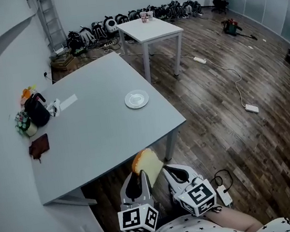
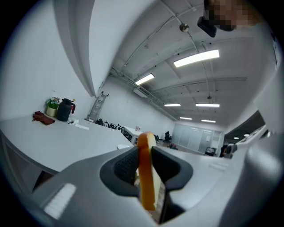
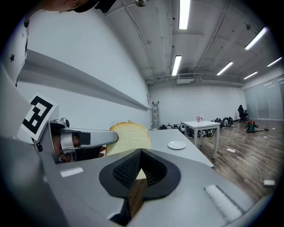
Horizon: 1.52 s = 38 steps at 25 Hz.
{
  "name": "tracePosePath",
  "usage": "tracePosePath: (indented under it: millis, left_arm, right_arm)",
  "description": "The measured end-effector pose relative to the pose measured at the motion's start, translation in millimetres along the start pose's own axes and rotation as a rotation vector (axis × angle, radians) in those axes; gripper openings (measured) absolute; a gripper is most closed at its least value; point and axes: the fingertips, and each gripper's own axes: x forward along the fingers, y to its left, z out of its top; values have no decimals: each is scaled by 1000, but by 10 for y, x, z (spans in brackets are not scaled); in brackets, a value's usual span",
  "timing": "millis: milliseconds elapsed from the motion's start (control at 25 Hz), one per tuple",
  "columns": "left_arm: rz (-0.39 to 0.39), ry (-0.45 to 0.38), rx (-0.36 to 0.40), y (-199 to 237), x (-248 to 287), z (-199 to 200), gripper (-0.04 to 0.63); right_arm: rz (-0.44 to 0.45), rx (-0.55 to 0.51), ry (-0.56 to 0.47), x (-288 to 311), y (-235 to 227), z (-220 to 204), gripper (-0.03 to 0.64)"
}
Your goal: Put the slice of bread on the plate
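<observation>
A smooth grey table (image 1: 104, 129) stands on a wood-plank floor (image 1: 231, 128). A round white plate (image 1: 136, 99) lies towards its far right. Beyond the near edge, the left gripper (image 1: 142, 178) clamps the upright, orange-crusted slice of bread (image 1: 148, 163). The right gripper (image 1: 167, 170) has its jaws together.

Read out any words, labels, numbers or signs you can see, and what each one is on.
No text can be read anywhere.
Left marker cube, right marker cube: black-and-white square patterns, no letters.
Cups on far white table: print too small.
White card on grey table: nothing legible.
</observation>
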Motion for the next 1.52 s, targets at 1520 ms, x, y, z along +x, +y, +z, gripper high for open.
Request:
tracePosePath:
  millis: [1520]
  left_arm:
    - [148, -7, -62, 420, 2889, 303, 97]
  right_arm:
    - [110, -34, 17, 2006, -2145, 602, -2]
